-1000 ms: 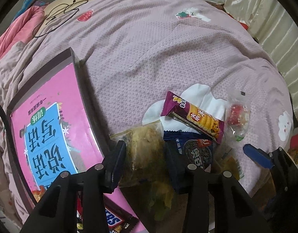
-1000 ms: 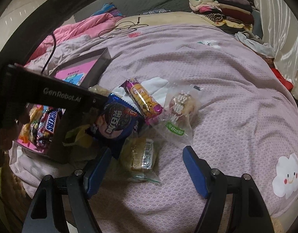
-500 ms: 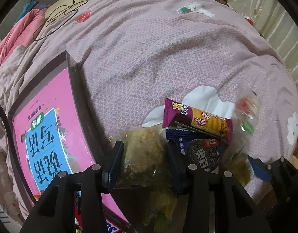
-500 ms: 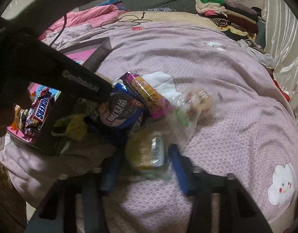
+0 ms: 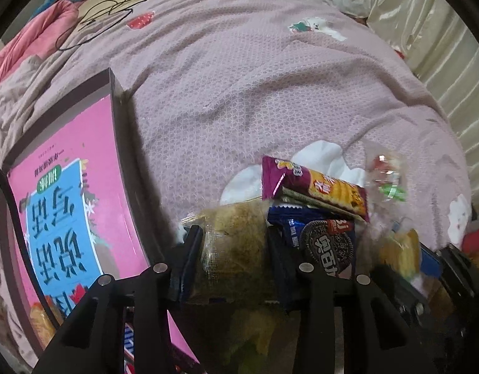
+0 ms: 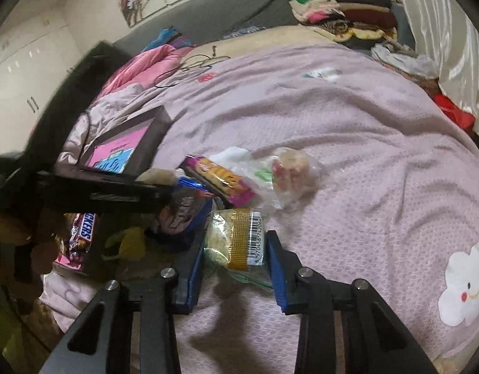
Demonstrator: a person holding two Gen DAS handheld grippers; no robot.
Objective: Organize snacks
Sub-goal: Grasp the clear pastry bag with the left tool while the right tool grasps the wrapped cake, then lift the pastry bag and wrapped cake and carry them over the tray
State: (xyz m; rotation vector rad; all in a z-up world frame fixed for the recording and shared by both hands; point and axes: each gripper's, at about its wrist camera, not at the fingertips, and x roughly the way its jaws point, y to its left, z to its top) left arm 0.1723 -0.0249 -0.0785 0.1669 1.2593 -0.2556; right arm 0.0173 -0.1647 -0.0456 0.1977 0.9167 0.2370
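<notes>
With both pick-ups in hand, the right gripper (image 6: 234,257) closing its fingers on the clear-wrapped yellow cake (image 6: 236,240) and the left gripper (image 5: 234,260) closing on the clear-wrapped brown pastry (image 5: 236,246) above the bed (image 6: 348,155), the next move probably calls for carrying both to the dark pink-lined box (image 5: 114,99) beyond.

The right tongs (image 6: 235,246) are closing on a clear-wrapped snack with a barcode (image 6: 236,238) near the bed's (image 6: 348,143) front edge, with a purple biscuit pack (image 6: 219,177) and a clear bagged pastry (image 6: 289,171) just beyond, and a pink-lined box (image 6: 127,152) toward the left edge.
</notes>
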